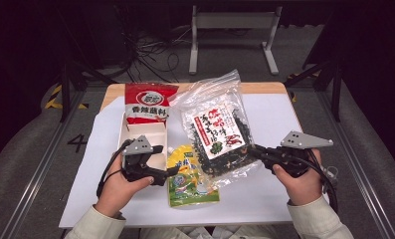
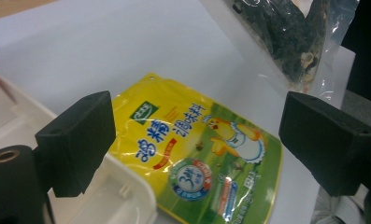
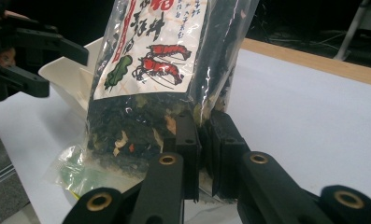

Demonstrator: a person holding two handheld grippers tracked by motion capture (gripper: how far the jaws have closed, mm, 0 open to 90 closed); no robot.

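My right gripper (image 1: 253, 151) (image 3: 204, 140) is shut on the lower edge of a clear bag of dark dried seaweed (image 1: 217, 132) (image 3: 160, 70) with a red shrimp label, and the bag hangs tilted above the table. A yellow-green stock pouch (image 1: 191, 178) (image 2: 197, 158) lies flat on the white sheet, partly under the bag. My left gripper (image 1: 167, 162) (image 2: 197, 135) hovers over the pouch's top end. It is open, its jaws wide apart on either side of the pouch and not touching it. The seaweed bag (image 2: 290, 32) also shows at the upper right of the left gripper view.
A white divided box (image 1: 143, 134) (image 2: 127, 196) (image 3: 73, 77) stands just left of the pouch, with a red seasoning packet (image 1: 150, 102) leaning at its far end. The white sheet (image 1: 272, 119) covers a wooden table. Table legs and cables lie beyond it.
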